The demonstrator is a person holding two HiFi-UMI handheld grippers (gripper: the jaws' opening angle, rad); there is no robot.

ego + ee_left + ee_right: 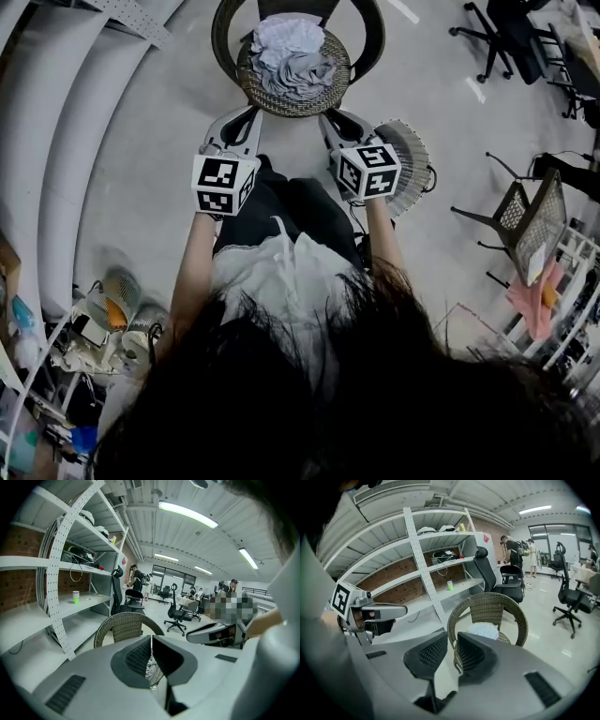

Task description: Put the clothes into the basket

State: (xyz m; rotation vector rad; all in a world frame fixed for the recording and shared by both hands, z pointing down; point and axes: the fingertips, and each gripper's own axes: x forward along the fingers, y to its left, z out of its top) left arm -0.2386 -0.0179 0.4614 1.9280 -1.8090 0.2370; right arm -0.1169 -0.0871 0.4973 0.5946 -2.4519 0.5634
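Observation:
A pile of white and grey clothes lies on the seat of a round wicker chair straight ahead. Both grippers are held side by side just short of the chair's front rim. The left gripper has its jaws together with nothing between them, and so does the right gripper. In the right gripper view the white top of the clothes shows over the jaws, inside the wicker chair. The left gripper view shows the wicker chair behind its gripper. A pale ribbed basket stands on the floor by the right gripper.
Long grey shelving runs along the left side. Black office chairs stand at the far right, and a mesh rack with pink cloth is at the right. Clutter lies at the lower left. People stand far off in the room.

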